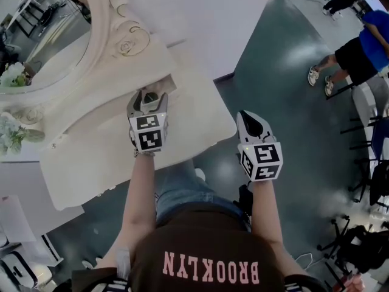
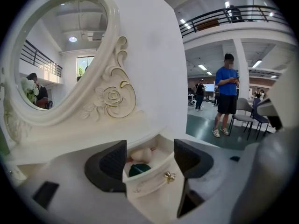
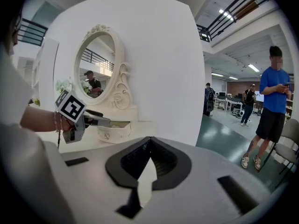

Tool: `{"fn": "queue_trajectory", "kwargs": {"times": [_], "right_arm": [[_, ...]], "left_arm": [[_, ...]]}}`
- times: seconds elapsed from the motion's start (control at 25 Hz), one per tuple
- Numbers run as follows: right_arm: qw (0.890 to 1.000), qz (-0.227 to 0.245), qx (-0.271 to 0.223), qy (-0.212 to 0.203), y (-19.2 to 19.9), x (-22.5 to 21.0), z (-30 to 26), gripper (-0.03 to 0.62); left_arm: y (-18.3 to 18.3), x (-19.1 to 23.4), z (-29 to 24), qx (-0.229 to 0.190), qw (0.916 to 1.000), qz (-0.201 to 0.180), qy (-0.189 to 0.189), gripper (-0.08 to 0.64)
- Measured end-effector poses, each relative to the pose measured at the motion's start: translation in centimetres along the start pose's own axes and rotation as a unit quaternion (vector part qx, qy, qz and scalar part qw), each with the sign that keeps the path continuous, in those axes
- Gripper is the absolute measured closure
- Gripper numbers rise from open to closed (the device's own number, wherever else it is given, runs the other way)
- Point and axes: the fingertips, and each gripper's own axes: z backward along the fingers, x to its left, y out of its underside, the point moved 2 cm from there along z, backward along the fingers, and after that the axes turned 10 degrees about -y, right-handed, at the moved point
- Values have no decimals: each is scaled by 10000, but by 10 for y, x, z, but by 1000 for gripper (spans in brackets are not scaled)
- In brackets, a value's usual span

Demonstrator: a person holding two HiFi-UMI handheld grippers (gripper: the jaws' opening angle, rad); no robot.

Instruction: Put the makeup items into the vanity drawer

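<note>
Cream vanity drawer [image 2: 145, 188], open, holds beige sponge [image 2: 140, 154] and green compact [image 2: 139, 170]; likely light, compact slick; hold drawer by brass knob [image 2: 169, 175]; left gripper [image 2: 150, 158] spread either side of drawer; right gripper [image 3: 149, 146] clenched, empty.

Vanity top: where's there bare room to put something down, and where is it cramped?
Free: the wide white stretch of the top between the flowers and the left gripper, and the corner right of the drawer. Crowded: the drawer itself, with a sponge and a green item inside and open jaws on either side.
</note>
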Motion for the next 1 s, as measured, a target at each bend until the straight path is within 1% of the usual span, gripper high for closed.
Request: {"fn": "queue_trajectory", "kwargs": {"times": [0.28, 0.4, 0.52, 0.68, 0.84, 0.92, 1.0], "right_arm": [[9990, 80, -170, -394, -4, 21, -1, 597], [9982, 125, -236, -537, -7, 31, -5, 597], [9970, 197, -307, -678, -11, 42, -7, 597], [9952, 287, -357, -862, -14, 60, -13, 597], [9930, 365, -445, -1028, -24, 79, -20, 597], [9922, 409, -490, -1075, -31, 90, -24, 597], [9914, 439, -520, -1114, -39, 100, -26, 597]], "left_arm": [[15, 30, 36, 34, 9990, 167, -403, 258], [21, 42, 52, 79, 9980, 324, -539, 259], [21, 52, 66, -58, 9968, 430, -667, 259], [31, 71, 82, -109, 9948, 563, -845, 259], [28, 91, 99, -313, 9930, 657, -927, 261], [24, 100, 107, -418, 9926, 641, -940, 269], [18, 109, 115, -512, 9919, 649, -967, 300]]}}
